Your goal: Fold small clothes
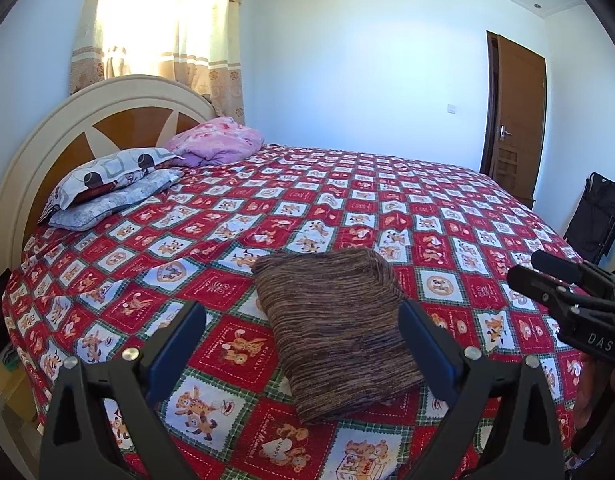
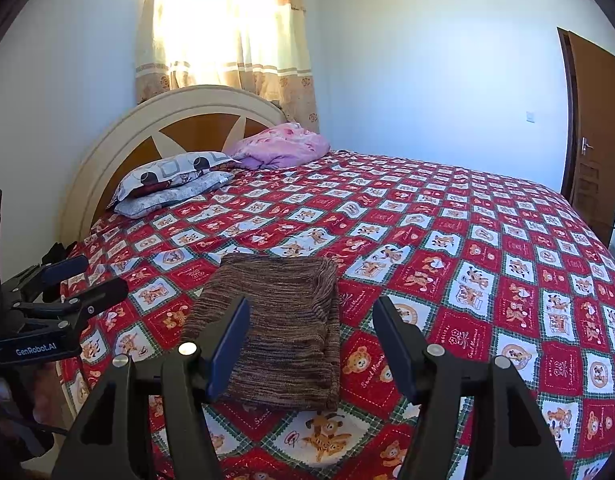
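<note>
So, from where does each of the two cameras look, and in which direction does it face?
Left wrist: sits on the left gripper, above the near bed edge, facing the headboard; its own open fingers show, and the right gripper at right.
Right wrist: sits on the right gripper, facing the same way; its own open fingers show, and the left gripper at left.
Shared: folded brown garment, red patterned bedspread, pillows, curtain, door.

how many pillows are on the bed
2, stacked by the headboard: a patterned pillow lying on a grey pillow. The pink bundle beside them looks like a blanket; it may hide more.
</note>
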`<state>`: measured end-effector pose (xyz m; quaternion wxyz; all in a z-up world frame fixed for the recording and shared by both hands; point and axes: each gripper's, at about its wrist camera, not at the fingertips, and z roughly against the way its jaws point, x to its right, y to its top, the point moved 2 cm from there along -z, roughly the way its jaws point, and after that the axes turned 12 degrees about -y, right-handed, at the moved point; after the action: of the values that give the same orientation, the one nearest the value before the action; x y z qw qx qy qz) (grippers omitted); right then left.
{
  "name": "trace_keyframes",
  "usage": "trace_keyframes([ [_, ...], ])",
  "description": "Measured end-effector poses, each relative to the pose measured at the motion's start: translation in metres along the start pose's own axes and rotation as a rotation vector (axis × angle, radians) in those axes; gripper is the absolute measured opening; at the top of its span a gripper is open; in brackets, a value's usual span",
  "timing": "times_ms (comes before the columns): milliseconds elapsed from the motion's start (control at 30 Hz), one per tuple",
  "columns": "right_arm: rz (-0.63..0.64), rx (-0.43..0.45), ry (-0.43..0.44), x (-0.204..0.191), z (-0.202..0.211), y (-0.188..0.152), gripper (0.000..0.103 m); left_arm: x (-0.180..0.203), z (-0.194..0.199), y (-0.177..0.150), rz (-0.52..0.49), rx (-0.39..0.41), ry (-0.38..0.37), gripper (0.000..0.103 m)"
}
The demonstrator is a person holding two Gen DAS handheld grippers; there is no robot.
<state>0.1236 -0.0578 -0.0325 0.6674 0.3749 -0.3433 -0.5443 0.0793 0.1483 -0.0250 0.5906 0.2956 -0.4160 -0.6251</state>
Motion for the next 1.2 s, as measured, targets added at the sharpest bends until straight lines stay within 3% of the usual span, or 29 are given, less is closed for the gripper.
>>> trace_keyframes([
  [733,-0.003,0.031,-0.001,-0.006,0.009,-0.001,0.065,0.007,0.004,0.007,-0.036,0.003,0.000,0.103],
  [933,-0.009,0.044,0.004,-0.005,0.012,0.000,0.065,0.009,0.010,0.009,-0.065,0.038,0.034,0.103],
  [1200,-0.001,0.044,0.009,-0.007,0.013,0.000,0.065,0.002,0.006,0.010,-0.045,0.019,0.044,0.103],
])
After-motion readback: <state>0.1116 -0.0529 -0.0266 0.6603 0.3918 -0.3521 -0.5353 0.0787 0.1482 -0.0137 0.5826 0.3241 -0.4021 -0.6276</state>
